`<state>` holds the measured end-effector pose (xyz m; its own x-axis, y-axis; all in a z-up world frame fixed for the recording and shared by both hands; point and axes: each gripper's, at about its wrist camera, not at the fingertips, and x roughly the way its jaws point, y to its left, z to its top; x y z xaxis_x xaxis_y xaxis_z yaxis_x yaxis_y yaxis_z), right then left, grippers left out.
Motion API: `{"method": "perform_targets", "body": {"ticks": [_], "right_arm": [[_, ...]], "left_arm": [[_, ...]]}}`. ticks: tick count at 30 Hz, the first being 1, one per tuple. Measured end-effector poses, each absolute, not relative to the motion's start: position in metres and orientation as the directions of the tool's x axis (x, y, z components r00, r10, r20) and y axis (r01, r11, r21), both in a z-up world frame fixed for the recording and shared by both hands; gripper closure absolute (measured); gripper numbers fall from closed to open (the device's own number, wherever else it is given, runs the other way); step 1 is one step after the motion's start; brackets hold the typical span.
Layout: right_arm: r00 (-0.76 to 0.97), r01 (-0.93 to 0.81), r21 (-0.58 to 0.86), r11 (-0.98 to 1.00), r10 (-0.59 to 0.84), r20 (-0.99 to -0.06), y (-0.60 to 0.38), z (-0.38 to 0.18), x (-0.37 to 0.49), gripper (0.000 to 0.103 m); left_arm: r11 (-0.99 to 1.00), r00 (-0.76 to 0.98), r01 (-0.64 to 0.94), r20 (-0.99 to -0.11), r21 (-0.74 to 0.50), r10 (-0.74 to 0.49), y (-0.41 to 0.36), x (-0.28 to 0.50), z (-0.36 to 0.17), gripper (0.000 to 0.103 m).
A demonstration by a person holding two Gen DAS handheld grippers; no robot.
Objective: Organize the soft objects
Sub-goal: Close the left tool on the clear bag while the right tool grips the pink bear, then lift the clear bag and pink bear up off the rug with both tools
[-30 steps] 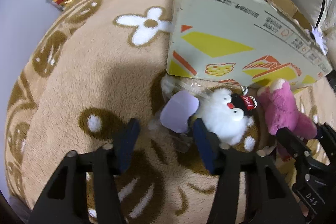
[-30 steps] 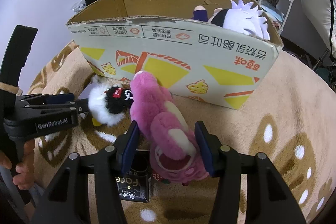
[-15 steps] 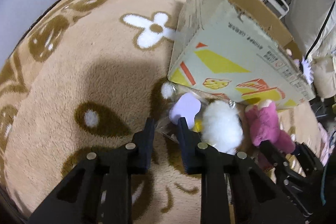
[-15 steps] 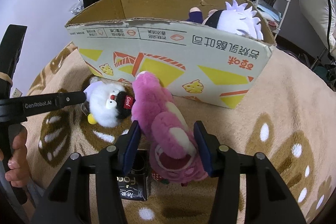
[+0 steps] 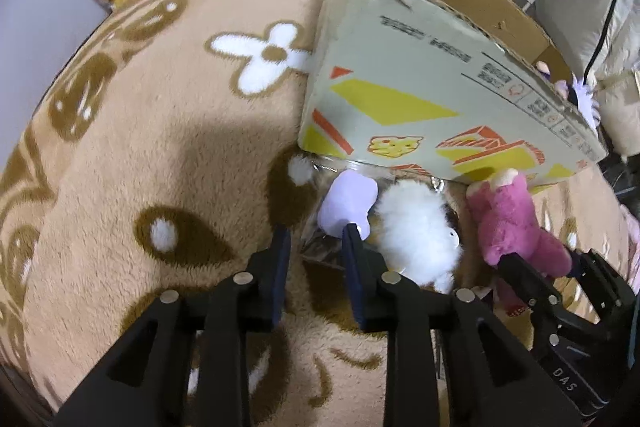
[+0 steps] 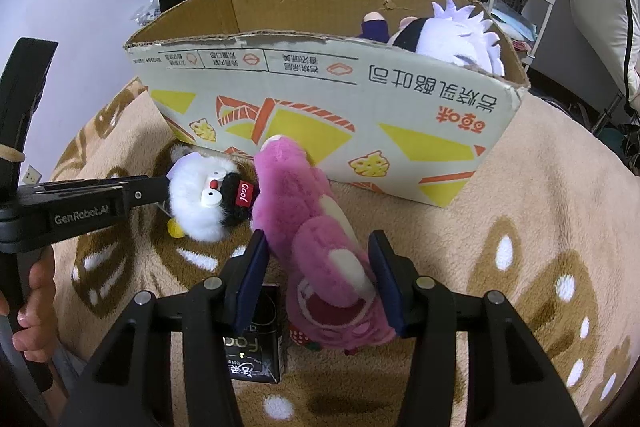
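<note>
Pink plush bear [image 6: 316,251] sits squeezed between the right gripper [image 6: 318,279] jaws, light and squashy, best held at its thick middle. Left gripper [image 5: 314,251] has just closed on crinkly clear wrap [image 5: 324,247] beside the white plush [image 5: 416,231], just right of its jaws.

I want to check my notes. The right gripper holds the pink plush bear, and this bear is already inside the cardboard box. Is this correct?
Not quite. The right gripper does hold the pink plush bear, but the bear is outside the cardboard box, lying on the beige blanket in front of its printed wall. The right wrist view shows this.
</note>
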<state>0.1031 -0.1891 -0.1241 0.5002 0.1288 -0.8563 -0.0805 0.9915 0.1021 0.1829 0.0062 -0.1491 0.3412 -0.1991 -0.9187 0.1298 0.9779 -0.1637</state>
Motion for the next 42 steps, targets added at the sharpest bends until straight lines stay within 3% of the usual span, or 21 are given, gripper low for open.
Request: {"method": "perform_targets", "body": {"ticks": [3, 5, 11, 15, 22, 42], "right_arm": [[0.499, -0.078, 0.105, 0.991, 0.130, -0.857, -0.189, -0.125, 0.103, 0.049], [0.500, -0.076, 0.106, 0.991, 0.130, -0.856, -0.189, -0.125, 0.103, 0.049], [0.500, -0.067, 0.118, 0.991, 0.135, -0.855, -0.192, -0.123, 0.102, 0.049], [0.500, -0.063, 0.126, 0.990, 0.140, -0.855, -0.194, -0.123, 0.102, 0.049], [0.501, -0.076, 0.120, 0.990, 0.142, -0.854, -0.190, -0.124, 0.106, 0.053], [0.505, -0.048, 0.101, 0.994, 0.112, -0.856, -0.192, -0.120, 0.096, 0.056]], "left_arm": [[0.981, 0.358, 0.160, -0.919, -0.112, -0.163, -0.007, 0.181, -0.148, 0.066], [0.976, 0.357, 0.185, -0.917, -0.118, -0.178, -0.011, 0.180, -0.149, 0.054], [0.961, 0.332, 0.270, -0.930, -0.065, -0.156, -0.041, 0.178, -0.165, 0.050], [0.959, 0.341, 0.274, -0.925, -0.073, -0.168, -0.046, 0.179, -0.165, 0.049], [0.958, 0.333, 0.274, -0.926, -0.085, -0.177, -0.037, 0.189, -0.167, 0.058], [0.958, 0.230, 0.278, -0.962, -0.076, -0.143, -0.024, 0.153, -0.160, 0.057]]}}
